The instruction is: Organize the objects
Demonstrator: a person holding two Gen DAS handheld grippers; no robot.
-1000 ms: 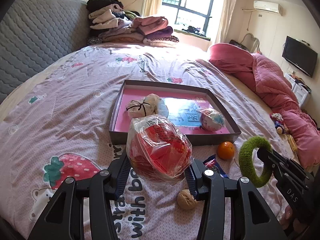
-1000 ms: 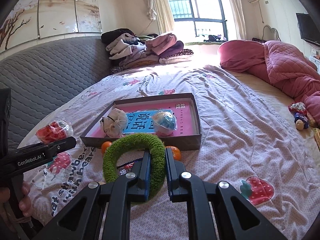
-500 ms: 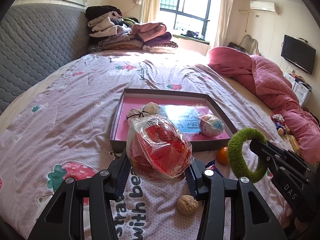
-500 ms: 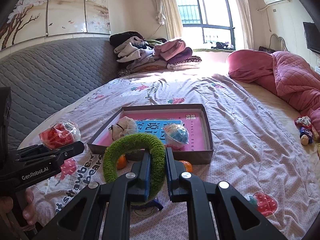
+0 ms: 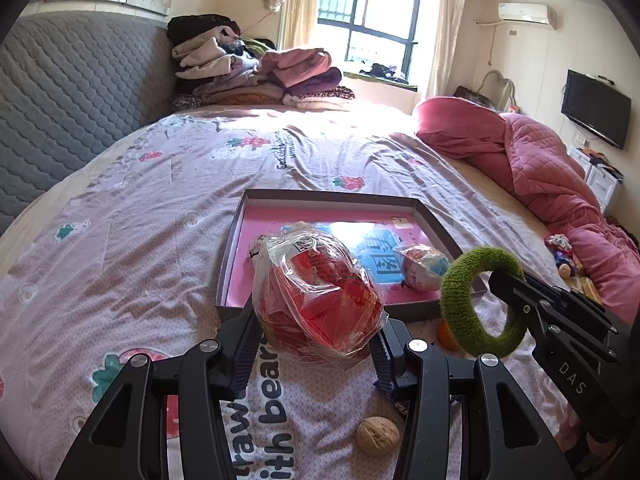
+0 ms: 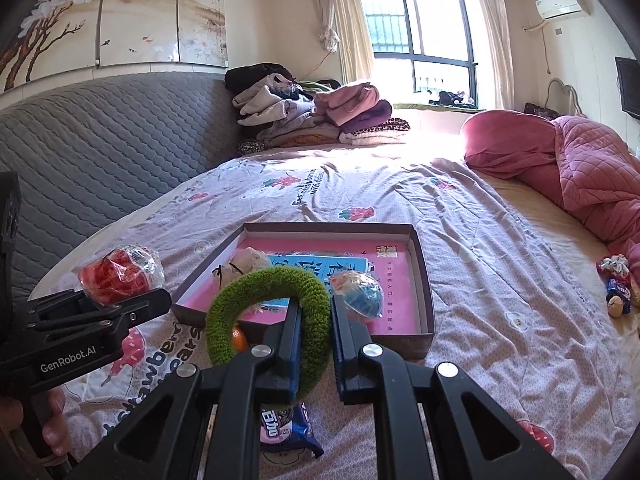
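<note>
I am gripping a clear-wrapped red packet [image 5: 318,300] in my left gripper [image 5: 318,344], its jaws spread wide around the bundle at lower centre of the left view; a white printed label on the wrap is too small to read. My right gripper [image 6: 316,328] is pinching the green fuzzy ring [image 6: 272,308] narrowly at lower centre of the right view, one finger passing through the ring's hole. On that gripper's side, at lower right of the left view, I am reading "DAS"; on the left gripper's side, at lower left of the right view, "GenRobot.AI".

The shallow box [image 6: 424,280], pink inside, is lying at mid-frame on the bedsheet [image 5: 140,240]. It is holding a blue panel with large characters, a cloth bundle [image 6: 240,264] and a wrapped blue-and-pink ball [image 6: 360,294].

On the sheet below the box I am noting a walnut [image 5: 378,434], an orange [image 6: 239,340] seen through the ring, and a dark blue snack packet [image 6: 286,428] whose lettering I cannot make out fully. The sheet print reads "with bear" in part.
</note>
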